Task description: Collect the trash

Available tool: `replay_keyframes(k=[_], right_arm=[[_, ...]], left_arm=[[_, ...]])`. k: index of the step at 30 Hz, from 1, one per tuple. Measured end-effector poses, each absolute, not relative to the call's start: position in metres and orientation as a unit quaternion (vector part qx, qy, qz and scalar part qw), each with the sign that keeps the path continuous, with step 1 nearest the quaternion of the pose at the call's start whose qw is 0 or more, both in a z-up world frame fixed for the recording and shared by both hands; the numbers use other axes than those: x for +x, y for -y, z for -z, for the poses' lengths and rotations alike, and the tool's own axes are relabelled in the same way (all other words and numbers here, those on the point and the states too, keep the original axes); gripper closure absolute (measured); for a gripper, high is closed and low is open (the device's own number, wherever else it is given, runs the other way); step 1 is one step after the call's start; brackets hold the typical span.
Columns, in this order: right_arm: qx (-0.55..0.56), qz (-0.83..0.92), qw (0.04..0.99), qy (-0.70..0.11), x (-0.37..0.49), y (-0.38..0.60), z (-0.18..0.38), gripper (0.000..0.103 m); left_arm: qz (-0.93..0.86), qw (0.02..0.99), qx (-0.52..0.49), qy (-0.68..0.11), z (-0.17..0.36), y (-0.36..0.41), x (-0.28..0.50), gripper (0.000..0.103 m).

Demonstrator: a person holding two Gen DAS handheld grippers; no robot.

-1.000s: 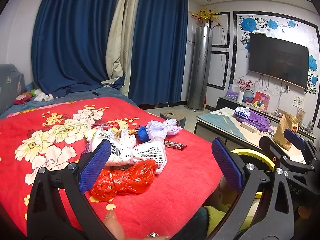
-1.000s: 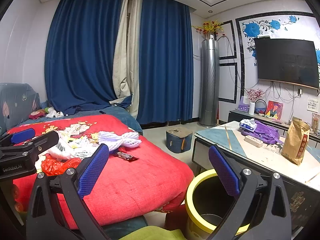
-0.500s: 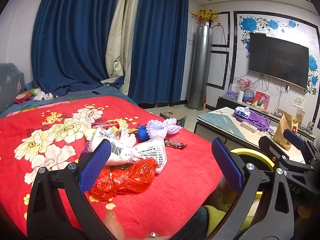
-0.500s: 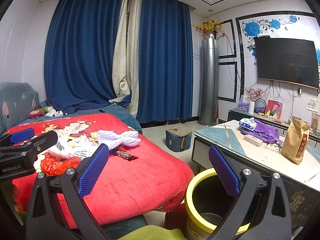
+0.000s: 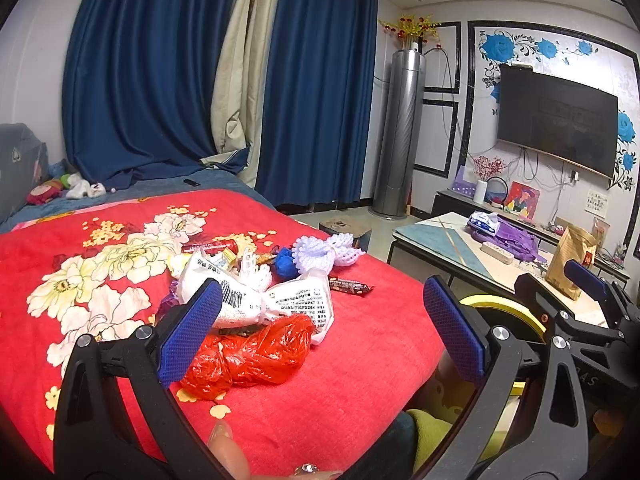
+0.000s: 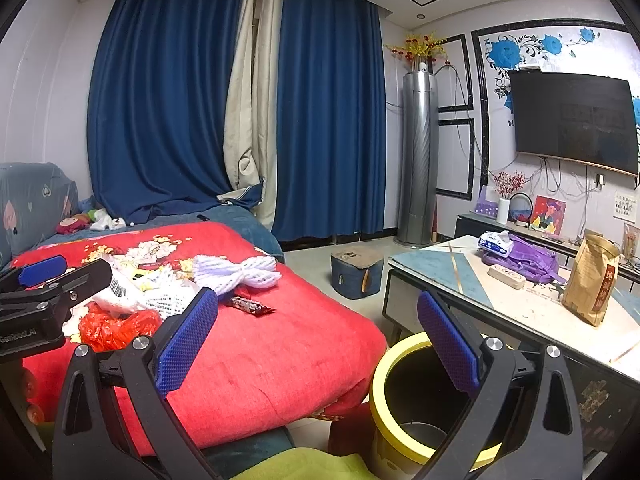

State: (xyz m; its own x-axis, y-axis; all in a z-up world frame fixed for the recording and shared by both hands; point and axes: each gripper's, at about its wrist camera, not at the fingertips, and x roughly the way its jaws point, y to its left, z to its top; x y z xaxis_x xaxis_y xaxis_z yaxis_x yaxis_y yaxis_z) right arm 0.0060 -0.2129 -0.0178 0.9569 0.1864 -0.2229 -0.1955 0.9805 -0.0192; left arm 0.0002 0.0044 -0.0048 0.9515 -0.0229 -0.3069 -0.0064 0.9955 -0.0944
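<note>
A heap of trash lies on the red flowered bedspread (image 5: 360, 360): a crumpled red plastic bag (image 5: 256, 356), white printed wrappers (image 5: 296, 304), white foam fruit nets (image 5: 320, 252), a blue scrap (image 5: 286, 262) and a dark snack bar wrapper (image 5: 350, 286). My left gripper (image 5: 320, 328) is open and empty, held above the bed's near edge just short of the red bag. My right gripper (image 6: 318, 344) is open and empty, over the gap between the bed and a yellow-rimmed black bin (image 6: 404, 412). The heap also shows in the right wrist view (image 6: 160, 296).
A low table (image 6: 520, 304) stands right of the bin with a brown paper bag (image 6: 592, 280), a purple bag (image 6: 528, 260) and a power strip (image 6: 506, 276). A small blue stool (image 6: 356, 272) sits on the floor beyond. Blue curtains hang behind the bed.
</note>
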Motion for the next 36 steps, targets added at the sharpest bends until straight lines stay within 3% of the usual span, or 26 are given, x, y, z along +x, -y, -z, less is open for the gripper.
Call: replay_keyframes(k=[13, 36], right_arm=[[-0.038, -0.161, 0.977, -0.137, 0.014, 0.197, 0.009, 0.006], [-0.06, -0.244, 0.945, -0.208, 0.11, 0.127, -0.003, 0.006]], left_arm=[[-0.025, 0.985, -0.057, -0.161, 0.007, -0.006, -0.004, 0.011], [-0.08, 0.957, -0.176, -0.217, 0.013, -0.11, 0.016, 0.011]])
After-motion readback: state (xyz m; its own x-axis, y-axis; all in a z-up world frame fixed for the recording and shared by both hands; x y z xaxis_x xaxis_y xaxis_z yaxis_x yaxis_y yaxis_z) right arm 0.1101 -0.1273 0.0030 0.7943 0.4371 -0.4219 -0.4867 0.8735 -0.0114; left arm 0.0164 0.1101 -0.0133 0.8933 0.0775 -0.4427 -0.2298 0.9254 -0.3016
